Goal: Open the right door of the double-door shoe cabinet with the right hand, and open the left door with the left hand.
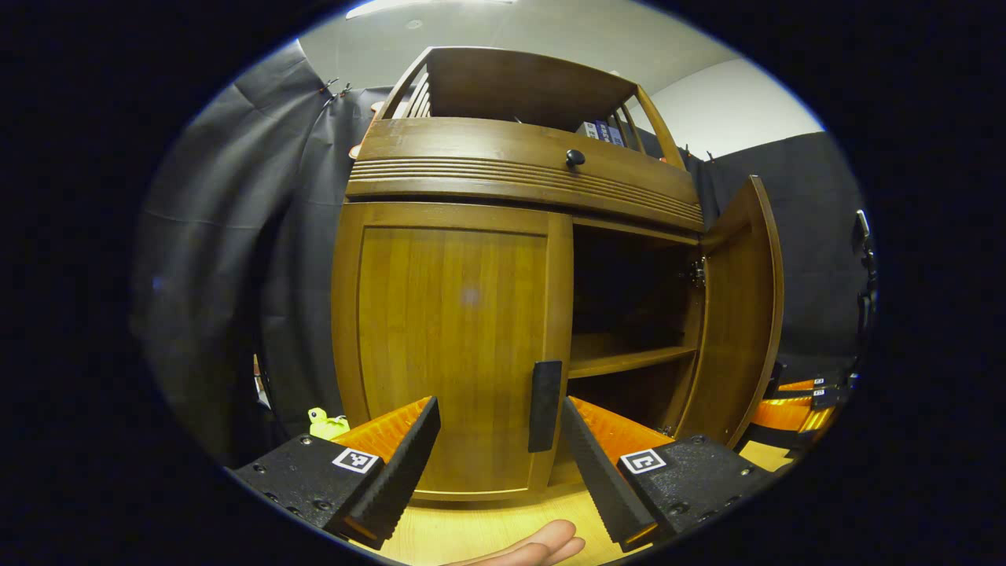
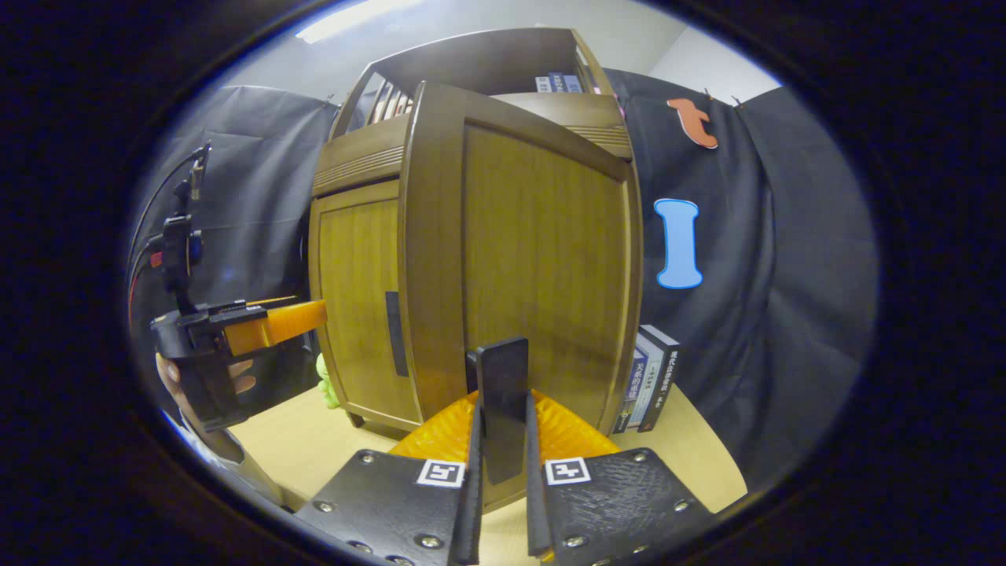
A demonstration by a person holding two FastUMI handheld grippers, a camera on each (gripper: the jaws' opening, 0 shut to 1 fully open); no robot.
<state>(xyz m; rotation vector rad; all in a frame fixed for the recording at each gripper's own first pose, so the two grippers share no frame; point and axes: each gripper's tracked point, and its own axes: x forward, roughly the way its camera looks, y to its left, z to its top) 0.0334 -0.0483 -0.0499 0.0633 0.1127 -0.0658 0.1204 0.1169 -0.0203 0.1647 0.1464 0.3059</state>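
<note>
Right gripper view: right door swung out, left door not yet taken

Right gripper view puts my right hand-held gripper [image 2: 503, 472] pinching the black handle [image 2: 503, 405] of the right door [image 2: 542, 267], both fingers pressed on it, with the door swung well out from the shoe cabinet [image 2: 357, 291]. In the left gripper view I see that door [image 1: 739, 314] standing open and the dark shelves [image 1: 629, 358] bared behind it. My left hand-held gripper [image 1: 499, 464] is spread wide and holds nothing; the left door [image 1: 452, 346] is closed, and its black handle [image 1: 545, 405] stands between my fingertips but farther off, not touched yet.

My worry is the left grasp. The handle is a slim upright strip near the door's inner edge, so I judge that closing off-centre could let one finger scrape the wood, or slip off the strip once I pull. On the right, pulling at an angle to the hinge arc could twist the handle out of my pinch.

Books [image 2: 648, 377] stand on the bench [image 2: 692, 456] just beside the cabinet on the open door's side, and could block it if I swing it further. A small yellow-green toy [image 1: 326, 423] sits by the cabinet's left corner, close to where the left door will sweep. A person's fingertips [image 1: 542, 542] rest low on the bench below my left fingers.
</note>
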